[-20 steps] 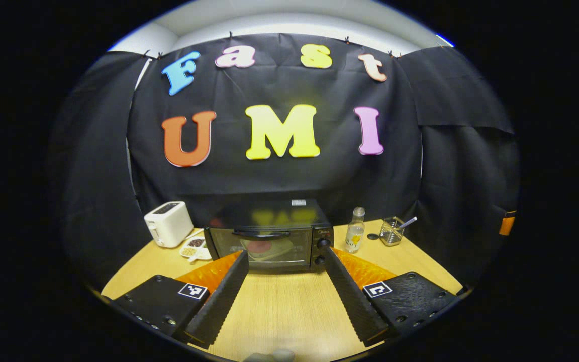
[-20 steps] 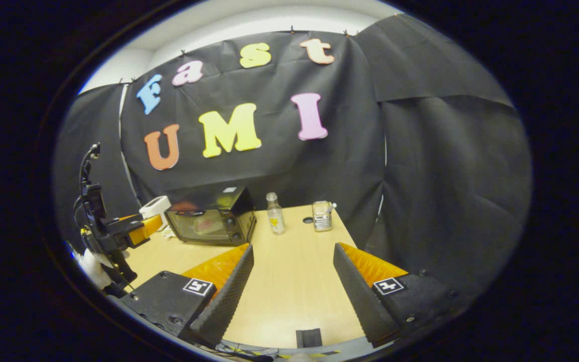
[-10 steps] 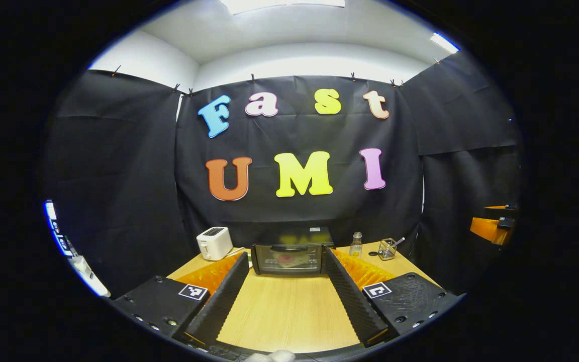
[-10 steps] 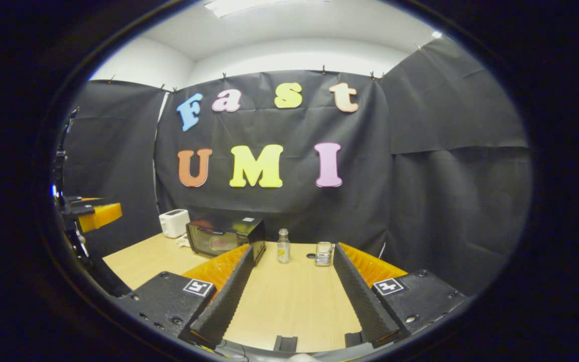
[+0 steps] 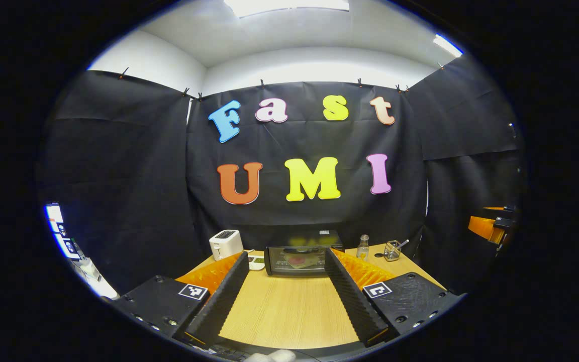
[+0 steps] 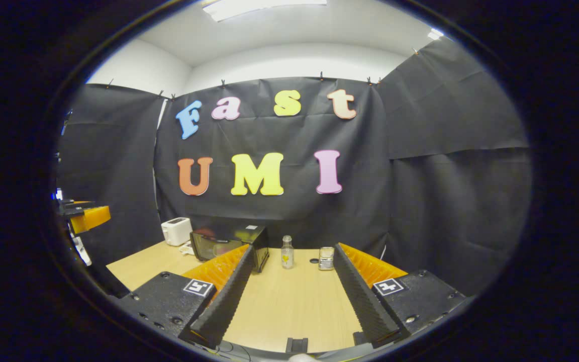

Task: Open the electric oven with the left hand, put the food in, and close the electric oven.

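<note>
A recording booth set up as a mock kitchen corner

Black cloth pinned along its top edge screens off white walls and a ceiling with panel lights, while a pale wooden surface carries kitchen things at its far end: a white toaster, a small electric oven, a clear bottle and a wire cup with a utensil in it.

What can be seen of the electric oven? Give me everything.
The electric oven is a small black box with a glass door, standing upright at the far side of the wooden table, against the black cloth wall. The door is shut, with a dark handle along its top edge. Something reddish and pale shows through the glass. A glossy top reflects colour. Nothing is seen touching it but the table.
</note>
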Demonstrator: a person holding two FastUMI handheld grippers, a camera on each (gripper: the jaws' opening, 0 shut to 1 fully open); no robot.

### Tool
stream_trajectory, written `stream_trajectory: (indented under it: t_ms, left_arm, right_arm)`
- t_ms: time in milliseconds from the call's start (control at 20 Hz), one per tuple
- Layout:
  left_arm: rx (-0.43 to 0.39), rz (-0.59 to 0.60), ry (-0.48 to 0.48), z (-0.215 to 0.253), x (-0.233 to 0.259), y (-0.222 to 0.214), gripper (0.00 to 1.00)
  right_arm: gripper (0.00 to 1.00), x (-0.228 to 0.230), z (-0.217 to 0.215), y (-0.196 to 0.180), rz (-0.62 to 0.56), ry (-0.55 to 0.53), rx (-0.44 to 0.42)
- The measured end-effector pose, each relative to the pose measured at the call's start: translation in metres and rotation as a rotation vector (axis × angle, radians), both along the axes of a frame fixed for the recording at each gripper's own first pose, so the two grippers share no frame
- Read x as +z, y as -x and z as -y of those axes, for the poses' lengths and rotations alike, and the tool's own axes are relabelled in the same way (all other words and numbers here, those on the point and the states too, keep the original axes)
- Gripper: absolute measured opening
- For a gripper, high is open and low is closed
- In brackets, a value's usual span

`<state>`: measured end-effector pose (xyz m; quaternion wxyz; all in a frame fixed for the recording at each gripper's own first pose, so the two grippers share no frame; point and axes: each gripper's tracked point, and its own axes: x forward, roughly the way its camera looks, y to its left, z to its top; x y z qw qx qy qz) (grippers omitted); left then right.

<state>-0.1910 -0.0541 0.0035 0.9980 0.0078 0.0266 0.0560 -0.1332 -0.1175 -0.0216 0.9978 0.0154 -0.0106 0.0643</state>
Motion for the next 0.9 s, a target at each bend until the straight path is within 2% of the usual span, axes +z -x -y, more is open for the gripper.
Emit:
stream_trajectory:
  t_ms: [150,200,250,300,350,450,500,650,700,850,900]
  left_arm:
    - [-0.036,0.012,0.013,-0.003,0.006,-0.004,0.96]
    - [-0.04,0.013,0.017,-0.008,0.007,-0.005,0.96]
    - [-0.044,0.014,0.022,-0.012,0.01,-0.005,0.96]
    - [-0.046,0.014,0.028,-0.016,0.012,-0.005,0.96]
    - [-0.049,0.019,0.034,-0.02,0.015,-0.005,0.96]
    - [-0.068,0.022,0.044,-0.026,0.017,-0.008,0.96]
    - [-0.076,0.022,0.04,-0.03,0.017,-0.01,0.96]
    - [-0.097,0.028,0.02,-0.038,0.018,-0.012,0.96]
    - [-0.101,0.019,0.021,-0.041,0.013,-0.013,0.96]
    - [-0.133,0.009,0.037,-0.038,0.009,-0.015,0.96]
    - [-0.14,0.014,0.033,-0.039,0.011,-0.015,0.96]
  right_arm:
    - [1.0,0.01,-0.003,0.004,0.01,-0.002,-0.026]
    - [0.96,0.012,-0.005,0.005,0.01,0.003,-0.035]
    - [1.0,0.013,-0.008,0.007,0.012,0.008,-0.043]
    - [0.96,0.016,-0.01,0.01,0.013,0.011,-0.053]
    - [1.0,0.017,-0.011,0.011,0.01,0.011,-0.064]
    - [1.0,0.02,-0.015,0.015,0.008,0.007,-0.081]
    - [0.96,0.024,-0.017,0.016,0.013,0.007,-0.093]
    - [0.96,0.031,-0.023,0.022,0.031,0.004,-0.122]
    - [1.0,0.031,-0.023,0.023,0.029,0.001,-0.136]
    - [0.96,0.037,-0.027,0.03,0.036,-0.009,-0.152]
    - [1.0,0.04,-0.028,0.031,0.039,-0.009,-0.154]
